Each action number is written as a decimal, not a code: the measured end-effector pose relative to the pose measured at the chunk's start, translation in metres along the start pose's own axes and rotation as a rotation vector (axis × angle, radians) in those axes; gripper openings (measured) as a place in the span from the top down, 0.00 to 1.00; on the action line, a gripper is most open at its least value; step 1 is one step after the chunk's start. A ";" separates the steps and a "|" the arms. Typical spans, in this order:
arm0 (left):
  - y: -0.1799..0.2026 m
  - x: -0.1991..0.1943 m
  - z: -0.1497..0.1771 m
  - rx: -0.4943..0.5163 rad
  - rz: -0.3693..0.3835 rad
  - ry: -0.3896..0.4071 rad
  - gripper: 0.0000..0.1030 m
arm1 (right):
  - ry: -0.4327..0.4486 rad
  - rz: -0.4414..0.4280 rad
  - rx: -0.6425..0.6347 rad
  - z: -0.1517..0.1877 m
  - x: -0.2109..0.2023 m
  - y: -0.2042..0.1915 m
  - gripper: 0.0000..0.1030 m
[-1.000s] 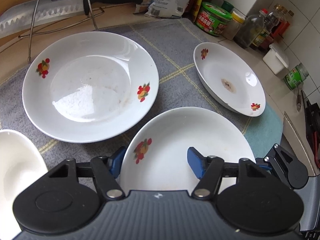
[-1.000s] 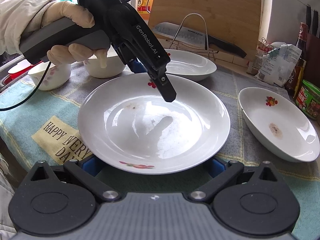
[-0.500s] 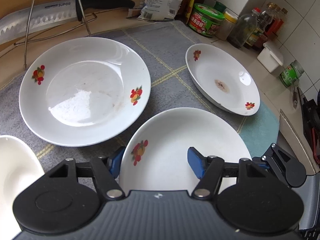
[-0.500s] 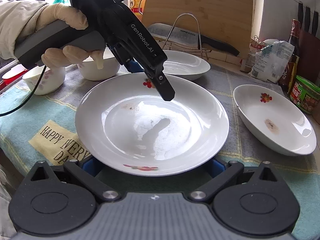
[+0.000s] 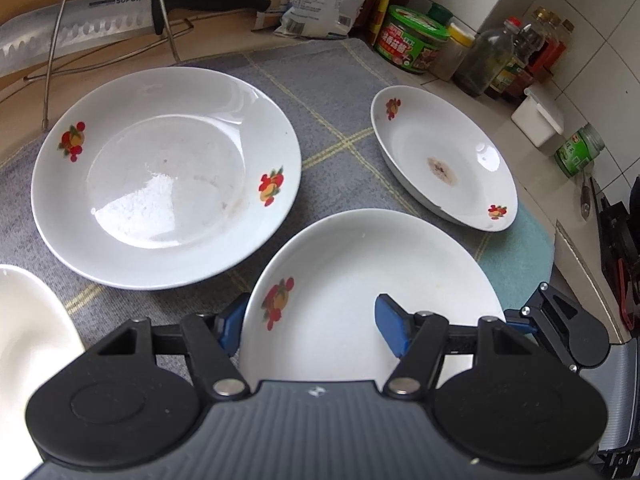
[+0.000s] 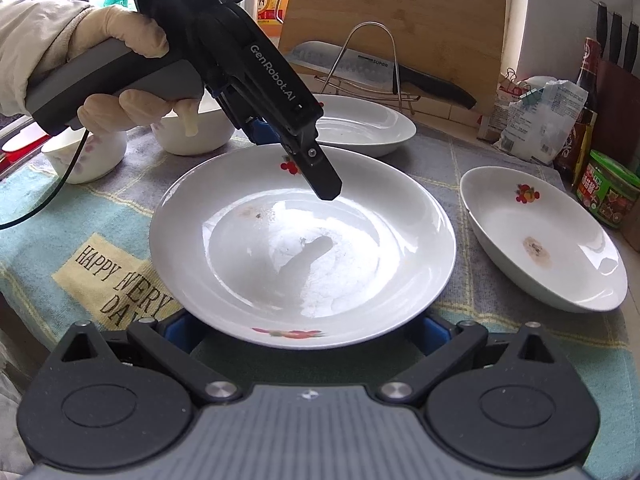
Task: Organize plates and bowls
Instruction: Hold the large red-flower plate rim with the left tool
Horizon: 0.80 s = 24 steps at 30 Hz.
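A white plate with fruit prints (image 5: 352,284) (image 6: 304,240) is held off the cloth between both grippers. My left gripper (image 5: 310,326) is shut on its far rim, one blue pad inside and one outside. My right gripper (image 6: 302,332) stands wide open, with the near rim of the plate between and above its blue pads. A second large plate (image 5: 164,172) (image 6: 360,124) lies behind on the cloth. A smaller deep plate (image 5: 440,156) (image 6: 540,236) with a brown stain lies to the right. Two white bowls (image 6: 192,132) (image 6: 84,152) stand at the left.
A knife (image 5: 120,20) rests on a wire rack by the wooden board (image 6: 400,12). Jars, bottles and a snack bag (image 5: 416,36) line the back right by the tiled wall. A towel with lettering (image 6: 116,276) covers the counter's front.
The held plate has risen a little and drifted slightly toward the back plate. Both grippers keep their places at its rim.
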<state>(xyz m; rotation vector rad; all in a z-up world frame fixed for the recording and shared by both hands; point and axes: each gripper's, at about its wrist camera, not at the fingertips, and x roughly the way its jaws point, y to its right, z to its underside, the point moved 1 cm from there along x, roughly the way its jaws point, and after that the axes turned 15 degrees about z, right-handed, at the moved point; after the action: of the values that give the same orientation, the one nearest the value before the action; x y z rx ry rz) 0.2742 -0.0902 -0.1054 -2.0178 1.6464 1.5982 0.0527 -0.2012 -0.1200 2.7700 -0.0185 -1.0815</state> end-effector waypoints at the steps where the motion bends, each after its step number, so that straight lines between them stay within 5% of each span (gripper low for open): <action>1: 0.000 0.001 0.000 0.005 -0.003 0.002 0.37 | 0.004 -0.003 -0.006 0.000 0.000 0.000 0.00; 24: 0.002 0.006 -0.004 0.040 0.001 -0.001 0.37 | -0.013 -0.015 -0.061 -0.006 0.008 0.004 0.00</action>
<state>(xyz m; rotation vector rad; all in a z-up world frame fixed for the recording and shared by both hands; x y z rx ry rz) 0.2746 -0.0975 -0.1072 -1.9971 1.6657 1.5528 0.0632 -0.2048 -0.1205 2.7134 0.0331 -1.0848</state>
